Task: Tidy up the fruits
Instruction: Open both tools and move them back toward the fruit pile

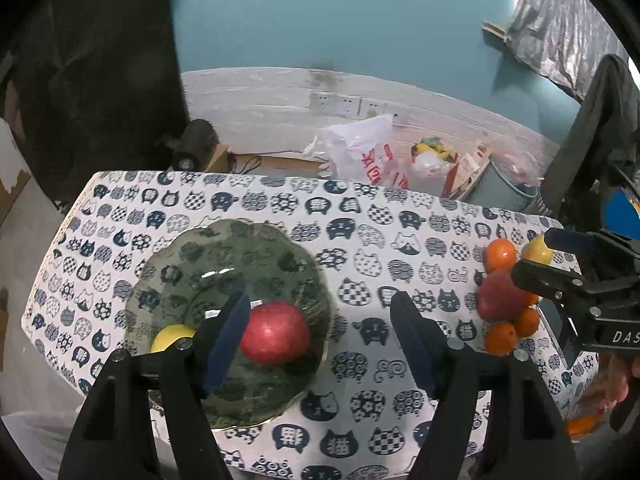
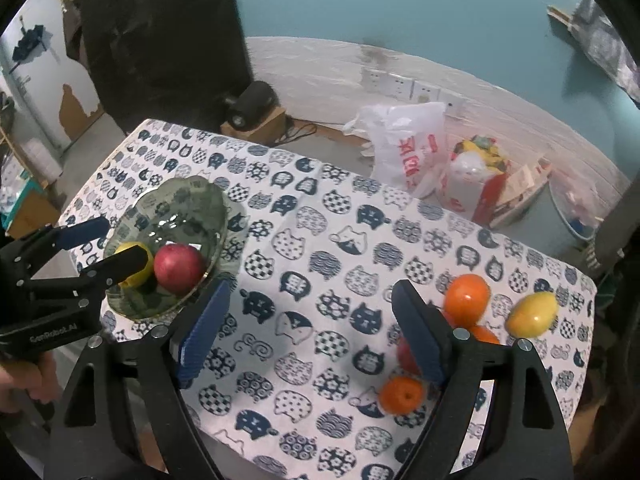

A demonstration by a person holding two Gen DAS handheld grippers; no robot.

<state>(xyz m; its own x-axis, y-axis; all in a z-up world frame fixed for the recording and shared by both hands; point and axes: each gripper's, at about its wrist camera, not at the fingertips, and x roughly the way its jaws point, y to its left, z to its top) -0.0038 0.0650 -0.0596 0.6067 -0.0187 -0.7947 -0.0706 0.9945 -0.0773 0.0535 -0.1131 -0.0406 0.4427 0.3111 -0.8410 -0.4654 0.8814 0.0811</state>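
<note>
Both tongs are wide open and hold nothing. The right gripper (image 2: 308, 332) should drop over one orange (image 2: 401, 395), squeeze softly, then carry it to the glass bowl (image 2: 180, 200).

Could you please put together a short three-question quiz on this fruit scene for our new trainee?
1. True or false: the glass bowl holds a red apple and a lemon.
2. Which gripper is nearer the loose oranges: left gripper or right gripper?
3. Fill in: both grippers are ___.

Key: 1 true; 2 right gripper; 3 open.
</note>
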